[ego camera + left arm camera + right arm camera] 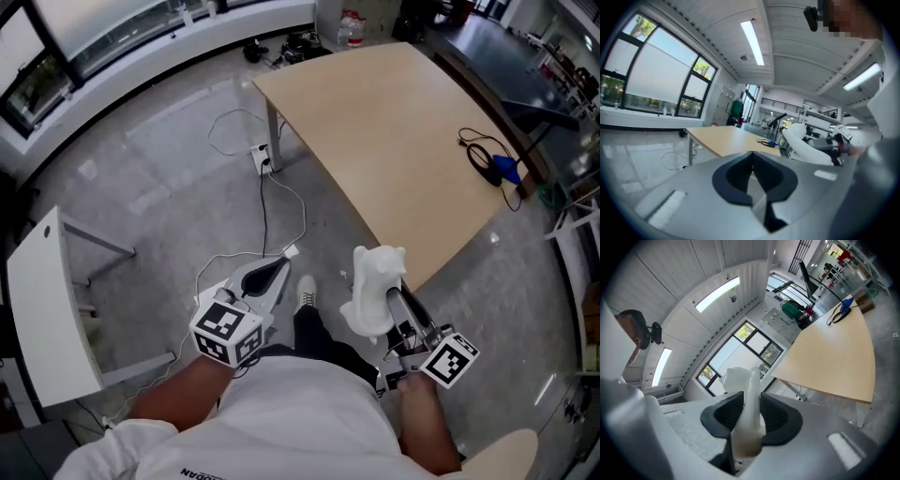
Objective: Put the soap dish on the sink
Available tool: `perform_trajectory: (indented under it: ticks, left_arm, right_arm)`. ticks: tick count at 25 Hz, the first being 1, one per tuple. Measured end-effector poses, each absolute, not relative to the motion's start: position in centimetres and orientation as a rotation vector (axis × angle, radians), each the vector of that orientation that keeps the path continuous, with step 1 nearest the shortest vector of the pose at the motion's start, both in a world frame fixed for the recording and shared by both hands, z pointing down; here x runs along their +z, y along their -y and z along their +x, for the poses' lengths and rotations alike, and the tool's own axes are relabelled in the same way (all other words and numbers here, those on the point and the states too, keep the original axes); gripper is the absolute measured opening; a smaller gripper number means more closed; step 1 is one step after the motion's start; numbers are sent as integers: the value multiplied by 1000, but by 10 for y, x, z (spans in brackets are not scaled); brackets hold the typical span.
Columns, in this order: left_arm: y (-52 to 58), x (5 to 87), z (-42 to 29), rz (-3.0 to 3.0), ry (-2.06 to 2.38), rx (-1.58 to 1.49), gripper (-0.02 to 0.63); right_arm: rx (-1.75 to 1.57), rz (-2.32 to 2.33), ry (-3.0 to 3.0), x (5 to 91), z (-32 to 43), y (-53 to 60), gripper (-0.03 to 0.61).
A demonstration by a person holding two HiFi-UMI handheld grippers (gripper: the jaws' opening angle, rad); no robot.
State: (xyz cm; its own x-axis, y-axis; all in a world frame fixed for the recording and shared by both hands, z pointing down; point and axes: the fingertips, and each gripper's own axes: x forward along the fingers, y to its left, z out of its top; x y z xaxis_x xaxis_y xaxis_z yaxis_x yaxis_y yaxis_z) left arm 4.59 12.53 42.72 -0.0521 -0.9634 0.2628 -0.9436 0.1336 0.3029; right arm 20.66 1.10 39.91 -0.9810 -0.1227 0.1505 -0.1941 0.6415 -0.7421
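Note:
The white soap dish (373, 277) stands on edge in my right gripper (392, 305), which is shut on its lower rim. In the right gripper view the dish (746, 380) rises between the two dark pads (726, 416), pressed from both sides. My left gripper (277, 272) is held at the left with its jaws together and nothing in them. The left gripper view shows those jaws (752, 157) meeting at the tip, and the soap dish (806, 146) off to the right. Both grippers hang over the grey floor beside the table. No sink is in view.
A large light wooden table (403, 141) lies ahead to the right, with a black cable and a blue object (497, 169) near its far edge. White cables and a power strip (262, 159) lie on the floor. A white desk (47, 309) stands at the left.

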Motion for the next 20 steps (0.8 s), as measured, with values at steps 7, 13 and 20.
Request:
perform_trajectory:
  ticks: [7, 13, 20]
  left_arm:
    - [-136, 436, -2, 1661, 2136, -62, 8]
    - [-113, 434, -37, 1597, 2170, -88, 8]
    - [-93, 431, -89, 1501, 2212, -125, 8]
  right_arm:
    - [1239, 48, 2739, 400, 136, 8, 117]
    - [1232, -51, 2687, 410, 87, 29, 115]
    - [1243, -184, 2649, 411, 21, 48, 115]
